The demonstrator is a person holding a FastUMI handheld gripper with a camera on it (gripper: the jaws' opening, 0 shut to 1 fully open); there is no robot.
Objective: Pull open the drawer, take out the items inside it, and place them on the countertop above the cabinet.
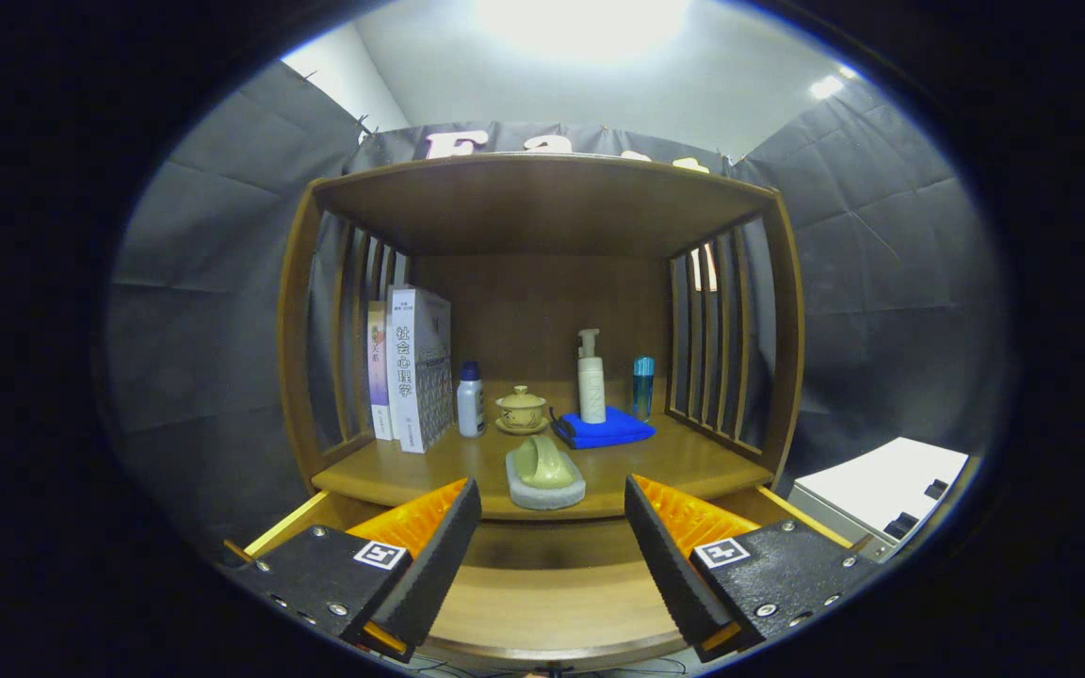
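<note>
A wooden cabinet stands ahead, and its drawer point(542, 603) is pulled open below the countertop point(684, 461). The drawer's bare wooden floor shows between my fingers. A pale green ceramic piece on a grey stone-like base point(544, 471) rests on the countertop's front edge, just beyond my fingertips. My gripper point(552, 487) hovers over the open drawer, open wide with nothing between its fingers and not touching anything.
Further back on the countertop stand upright books point(415, 367), a white bottle with a blue cap point(471, 400), a lidded teacup point(521, 410), a white pump bottle point(591, 379) on a folded blue cloth point(604, 428) and a blue bottle point(643, 386). Slatted sides and a top board enclose it. A white box point(882, 490) sits to the right.
</note>
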